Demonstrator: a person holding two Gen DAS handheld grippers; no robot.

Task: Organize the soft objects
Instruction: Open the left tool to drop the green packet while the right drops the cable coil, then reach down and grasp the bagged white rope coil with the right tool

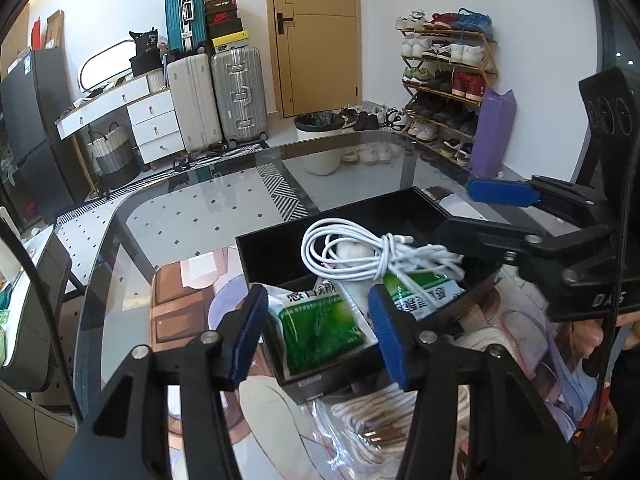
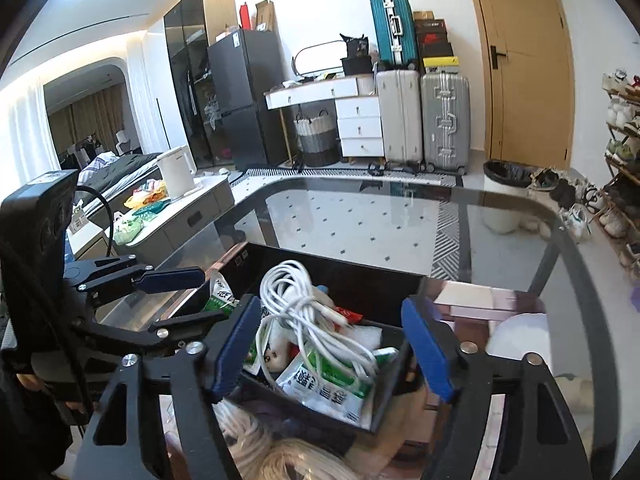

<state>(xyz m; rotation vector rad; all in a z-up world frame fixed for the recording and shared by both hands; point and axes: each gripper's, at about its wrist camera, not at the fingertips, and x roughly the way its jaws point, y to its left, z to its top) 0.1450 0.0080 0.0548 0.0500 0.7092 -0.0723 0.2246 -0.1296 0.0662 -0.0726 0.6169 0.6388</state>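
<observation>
Claw number one, our left claw (image 1: pixel 318 336), hung with its blue pads spread apart and empty over the near corner of the black rectangular storage box (image 1: pixel 308 384) on the glass-topped bench (image 1: pixel 180 216). Our right claw (image 2: pixel 332 348) was likewise wide apart, holding nothing, straddling the same box. Inside lay the coiled white charging cable (image 1: pixel 360 252) on top of green-and-white foil medicine sachets (image 1: pixel 320 324), all loosely heaped. Just beside the box, nearer us, a bundle of cream cotton rope in a clear plastic bag (image 1: pixel 372 420) sat on the bench, seemingly the next piece. Our read: to do it well, we needed to pinch the bag around the rope's bulk, not the slippery film alone, lift clear of the box wall, and lower it onto the cable without snagging a loop.
</observation>
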